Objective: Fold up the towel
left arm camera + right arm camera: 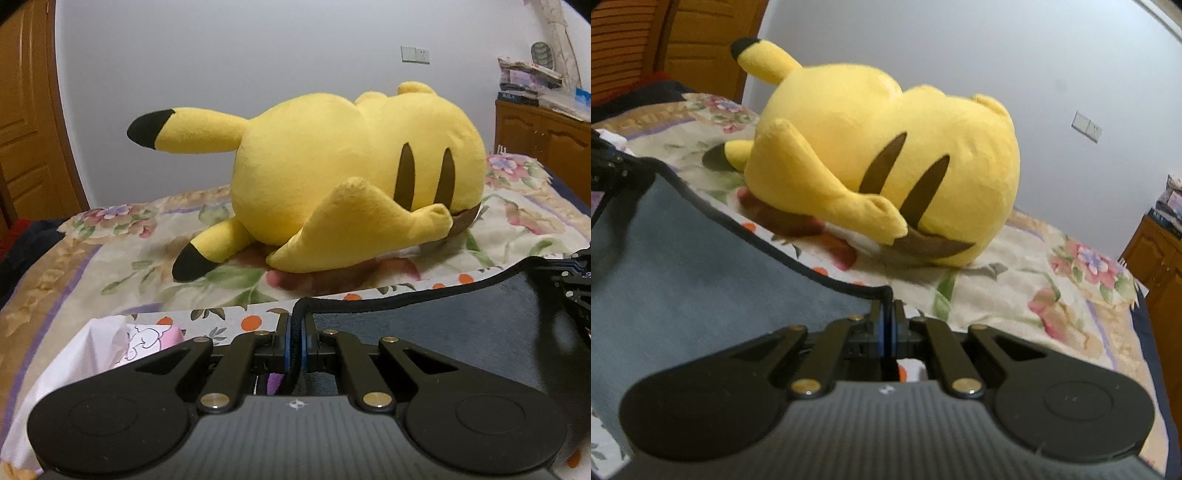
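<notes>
The towel [443, 332] is blue-grey with a dark bound edge and is held stretched between both grippers above the bed. My left gripper [296, 325] is shut on the towel's left corner; the dark hem runs between its blue pads. My right gripper [888, 314] is shut on the towel's [701, 266] right corner. The other gripper shows at the far end of the towel in each view, in the left wrist view [576, 280] and in the right wrist view [605, 162].
A large yellow Pikachu plush [332, 177] lies on the floral bedspread [110, 251] just beyond the towel; it also shows in the right wrist view [886, 158]. White and pink cloth [110, 343] lies at the lower left. A wooden cabinet [546, 144] stands at the right, a door [22, 129] at the left.
</notes>
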The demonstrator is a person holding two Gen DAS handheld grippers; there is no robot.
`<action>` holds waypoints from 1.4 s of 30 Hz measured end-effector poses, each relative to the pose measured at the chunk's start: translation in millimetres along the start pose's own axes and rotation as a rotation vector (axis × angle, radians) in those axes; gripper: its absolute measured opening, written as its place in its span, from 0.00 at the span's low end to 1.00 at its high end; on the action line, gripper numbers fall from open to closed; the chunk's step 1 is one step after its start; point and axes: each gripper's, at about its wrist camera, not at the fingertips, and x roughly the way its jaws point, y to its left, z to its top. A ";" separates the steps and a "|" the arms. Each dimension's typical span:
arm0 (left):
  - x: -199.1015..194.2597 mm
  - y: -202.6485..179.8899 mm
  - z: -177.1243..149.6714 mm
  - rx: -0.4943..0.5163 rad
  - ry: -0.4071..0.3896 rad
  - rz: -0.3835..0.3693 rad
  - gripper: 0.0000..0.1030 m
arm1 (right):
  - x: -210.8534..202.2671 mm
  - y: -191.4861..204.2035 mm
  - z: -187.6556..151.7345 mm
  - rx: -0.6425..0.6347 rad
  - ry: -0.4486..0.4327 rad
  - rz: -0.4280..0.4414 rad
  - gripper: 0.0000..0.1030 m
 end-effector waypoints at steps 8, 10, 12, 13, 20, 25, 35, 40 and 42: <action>20.0 -2.5 -7.8 0.019 0.044 0.019 0.06 | 13.7 -4.4 -2.2 0.067 0.048 0.048 0.04; 22.5 -3.6 -10.2 0.025 0.052 0.022 0.06 | 16.1 -3.3 -2.6 0.067 0.060 0.049 0.04; 23.8 -4.8 -11.6 0.032 0.056 0.023 0.06 | 18.1 -3.2 -3.6 0.067 0.071 0.054 0.04; 24.4 -5.1 -11.9 0.033 0.057 0.023 0.06 | 18.4 -2.4 -4.4 0.065 0.077 0.051 0.04; 25.8 -5.0 -13.1 0.036 0.074 0.030 0.12 | 18.4 -6.7 -4.6 0.082 0.092 0.044 0.12; 17.4 -4.6 -13.0 -0.002 0.087 -0.005 0.28 | 9.8 -9.7 -2.5 0.096 0.088 0.042 0.14; -27.4 -13.6 -12.9 -0.005 0.068 -0.035 0.46 | -33.4 -16.9 -9.6 0.144 0.087 0.069 0.15; -50.2 -11.4 -28.0 -0.031 0.088 -0.058 0.47 | -63.3 -17.5 -16.9 0.159 0.088 0.088 0.15; -59.4 -10.5 -33.4 -0.040 0.094 -0.068 0.49 | -74.7 -17.7 -19.2 0.170 0.084 0.096 0.15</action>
